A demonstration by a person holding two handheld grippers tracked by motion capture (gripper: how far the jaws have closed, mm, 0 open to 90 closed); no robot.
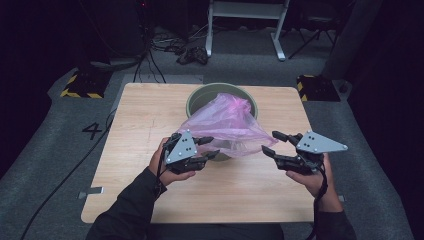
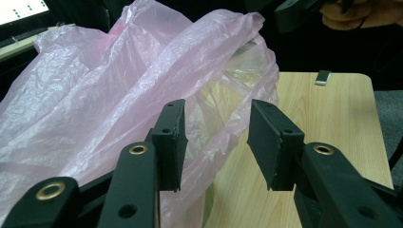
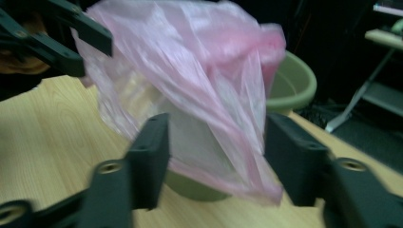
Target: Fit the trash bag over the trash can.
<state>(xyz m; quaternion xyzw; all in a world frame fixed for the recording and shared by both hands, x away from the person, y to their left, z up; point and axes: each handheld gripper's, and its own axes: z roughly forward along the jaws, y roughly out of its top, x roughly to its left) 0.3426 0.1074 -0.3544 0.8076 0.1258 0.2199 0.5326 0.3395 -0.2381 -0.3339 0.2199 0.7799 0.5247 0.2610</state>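
A thin pink plastic bag [image 1: 225, 122] lies crumpled over and into a round green bin [image 1: 197, 97] on the far middle of the wooden table [image 1: 150, 115]. My left gripper [image 1: 215, 146] sits at the bag's near-left edge. In the left gripper view its jaws [image 2: 216, 137] stand apart, and a fold of the bag [image 2: 119, 85] hangs between them without either pad pressing it. My right gripper [image 1: 269, 141] is at the bag's near-right corner. It is open [image 3: 216, 147], with the bag [image 3: 190, 71] draped ahead between the pads and the bin [image 3: 294, 80] behind.
Bare wood stretches in front of the bin and to both sides. A small strip of tape [image 1: 92, 191] marks the table's left front edge. On the floor behind are yellow-and-black striped blocks [image 1: 82, 85], cables and a white frame [image 1: 245, 20].
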